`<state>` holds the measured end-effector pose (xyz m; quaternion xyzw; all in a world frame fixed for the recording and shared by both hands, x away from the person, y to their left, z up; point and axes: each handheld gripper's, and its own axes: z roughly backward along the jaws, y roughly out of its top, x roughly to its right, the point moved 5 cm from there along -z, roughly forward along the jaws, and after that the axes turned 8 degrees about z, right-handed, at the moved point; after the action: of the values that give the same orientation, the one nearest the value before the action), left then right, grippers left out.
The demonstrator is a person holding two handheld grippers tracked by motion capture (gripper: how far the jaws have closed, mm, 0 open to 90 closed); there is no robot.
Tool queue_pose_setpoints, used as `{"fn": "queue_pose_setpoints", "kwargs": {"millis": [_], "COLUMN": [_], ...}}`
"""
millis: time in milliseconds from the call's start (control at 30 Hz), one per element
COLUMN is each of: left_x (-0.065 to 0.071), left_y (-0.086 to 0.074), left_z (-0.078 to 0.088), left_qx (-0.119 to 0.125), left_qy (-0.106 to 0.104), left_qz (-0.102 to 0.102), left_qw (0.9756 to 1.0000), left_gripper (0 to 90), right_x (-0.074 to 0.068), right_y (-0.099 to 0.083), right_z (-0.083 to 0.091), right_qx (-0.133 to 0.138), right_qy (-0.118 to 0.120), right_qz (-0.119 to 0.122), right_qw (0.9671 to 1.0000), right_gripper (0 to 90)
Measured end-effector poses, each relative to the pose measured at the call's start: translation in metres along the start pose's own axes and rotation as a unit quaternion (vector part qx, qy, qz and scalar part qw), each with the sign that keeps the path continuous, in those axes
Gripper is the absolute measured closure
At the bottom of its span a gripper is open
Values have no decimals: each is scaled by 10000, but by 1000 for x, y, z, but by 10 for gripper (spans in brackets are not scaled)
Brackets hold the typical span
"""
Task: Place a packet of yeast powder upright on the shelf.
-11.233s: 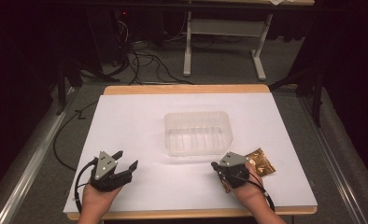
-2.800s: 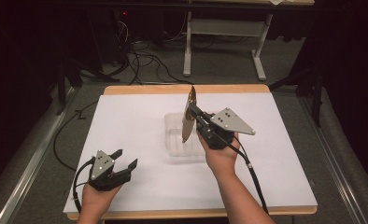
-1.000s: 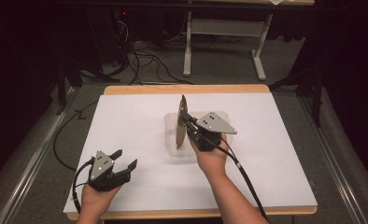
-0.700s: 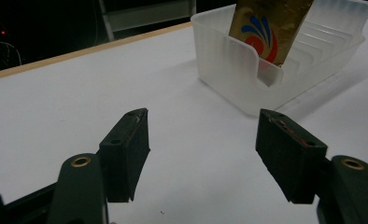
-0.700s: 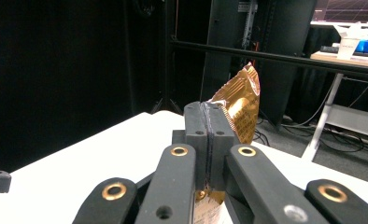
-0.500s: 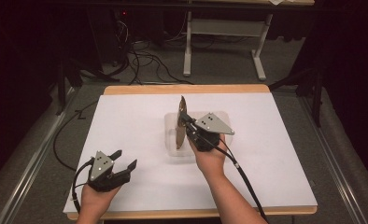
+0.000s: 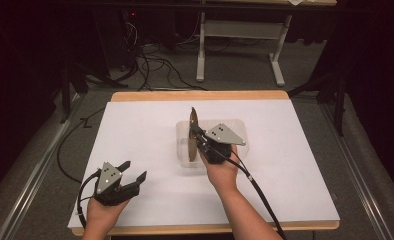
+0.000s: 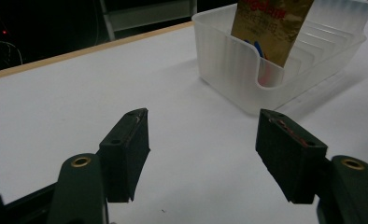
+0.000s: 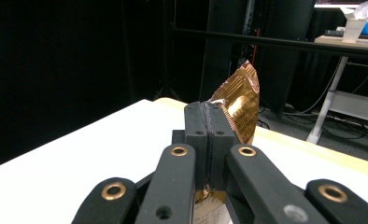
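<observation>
1. Right gripper clamped tight on a gold foil packet, jaws pressed together with the foil pinched flat between them.
2. Packet held upright, edge-on in the high view, its lower end down inside the clear plastic bin near the bin's 9 o'clock side.
3. From the left gripper view, same packet standing in the ribbed bin, printed gold face showing, some blue and red print visible through the bin's front wall.
4. From the right gripper view, crinkled top of the packet poking up past the closed pads, dark room and a table leg behind.
5. Left gripper parked at about 7 o'clock on the white table, well apart from the bin, jaws spread wide with nothing between them.
6. Bin sitting roughly dead centre of the table, a bit toward 1 o'clock.
7. Black cable trailing from the right gripper back along the forearm toward 5 o'clock.
</observation>
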<state>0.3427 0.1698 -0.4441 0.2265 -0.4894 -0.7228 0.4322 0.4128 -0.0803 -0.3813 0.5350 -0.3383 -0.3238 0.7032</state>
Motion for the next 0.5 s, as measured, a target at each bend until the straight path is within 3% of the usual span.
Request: {"fn": "queue_pose_setpoints", "kwargs": {"millis": [500], "left_x": [-1], "left_y": [0], "left_z": [1], "left_qx": [-1], "left_qy": [-2], "left_qz": [19], "left_qw": [10000], "left_gripper": [354], "right_x": [2], "right_y": [-9], "right_z": [-8], "right_qx": [-81], "right_qy": [9], "right_qz": [-66], "right_qw": [9999], "right_gripper": [899]}}
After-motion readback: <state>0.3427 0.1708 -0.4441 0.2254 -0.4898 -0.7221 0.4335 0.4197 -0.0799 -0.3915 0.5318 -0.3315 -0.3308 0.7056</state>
